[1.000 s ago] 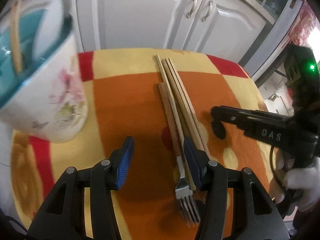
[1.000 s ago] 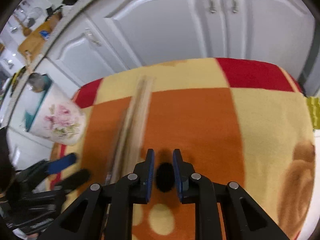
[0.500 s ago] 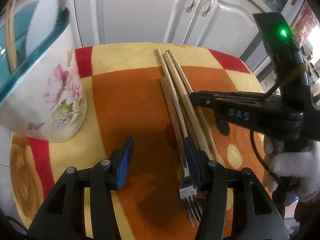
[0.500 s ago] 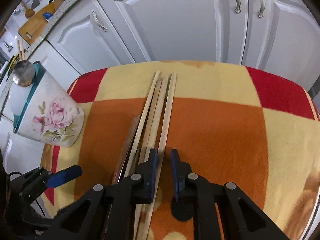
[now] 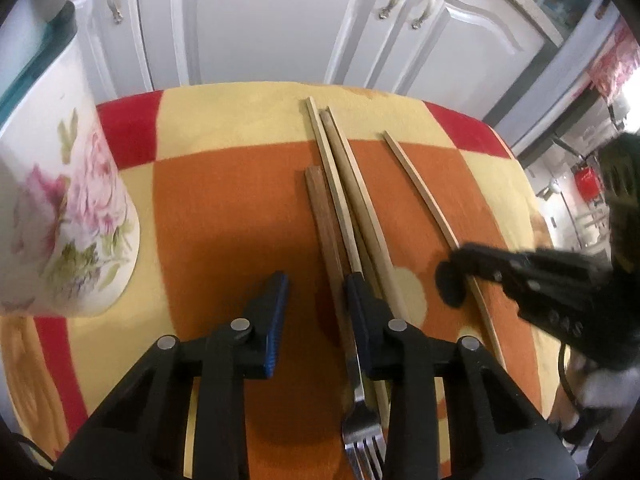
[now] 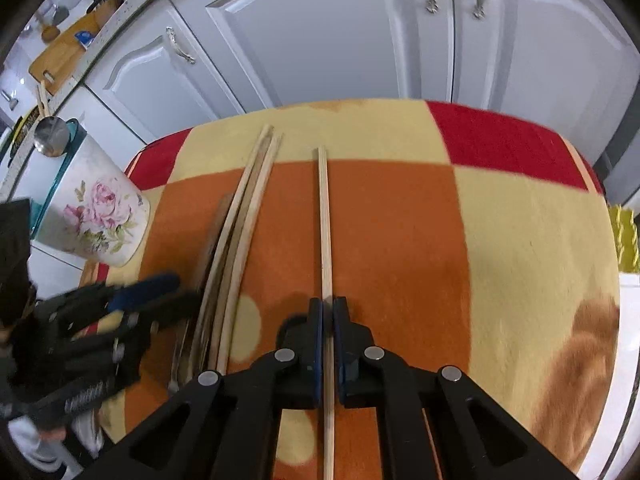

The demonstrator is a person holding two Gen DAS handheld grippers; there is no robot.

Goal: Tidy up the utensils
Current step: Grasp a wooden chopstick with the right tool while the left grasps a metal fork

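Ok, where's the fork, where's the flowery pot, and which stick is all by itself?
Fork (image 5: 362,436), left wrist view: the base of its metal tines.
Flowery pot (image 6: 100,216), right wrist view: its painted side.
Lone chopstick (image 6: 325,232), right wrist view: mid-shaft, ahead of the right gripper (image 6: 328,312) pinching it.

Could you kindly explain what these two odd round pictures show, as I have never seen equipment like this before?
No robot here: a person holds a two-finger tool in each hand, each carrying a wide-angle camera looking along its fingers. In the right hand's view, the right tool is shut on a single chopstick, set apart from the bundle of chopsticks. In the left hand's view, the left tool is closing around a fork whose wooden handle lies between its fingers. Everything rests on a checked cloth, beside a floral utensil pot.
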